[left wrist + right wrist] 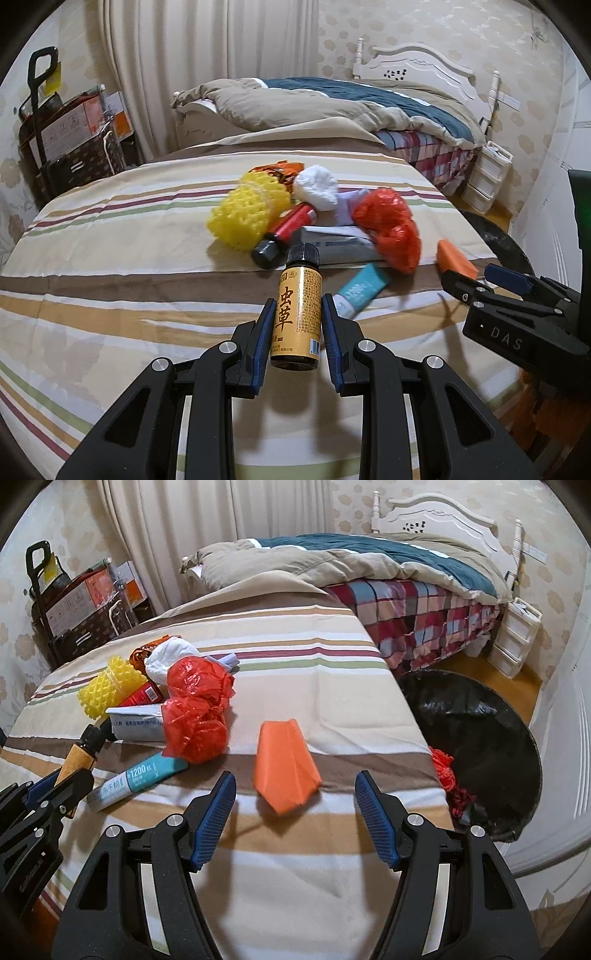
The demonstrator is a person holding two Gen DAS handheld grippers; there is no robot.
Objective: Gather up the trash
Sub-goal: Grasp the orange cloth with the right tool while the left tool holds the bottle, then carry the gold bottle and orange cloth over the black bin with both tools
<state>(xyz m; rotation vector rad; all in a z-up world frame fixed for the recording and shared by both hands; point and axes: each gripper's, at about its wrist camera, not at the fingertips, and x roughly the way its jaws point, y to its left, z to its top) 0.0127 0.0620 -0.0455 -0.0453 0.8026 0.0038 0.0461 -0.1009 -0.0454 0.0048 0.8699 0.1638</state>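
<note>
1. Left wrist: my left gripper (295, 314) jaws clamp the yellow-label bottle (298, 314) mid-body, above the near striped bedsheet (110, 221). Looks rigid, slick, probably fragile. Trash pile beyond: yellow foam net (243, 214), red plastic bag (391, 229).
2. Right wrist: my right gripper (295, 805) jaws spread wide, empty, orange paper (284, 768) just ahead; light, crushable, pinch its middle. Black bin bag (480, 746) right.

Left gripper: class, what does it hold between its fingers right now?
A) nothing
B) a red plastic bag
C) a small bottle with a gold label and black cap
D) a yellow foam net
C: the left gripper has its blue pads closed on both sides of the gold-labelled bottle, lifted above the striped sheet.
</note>
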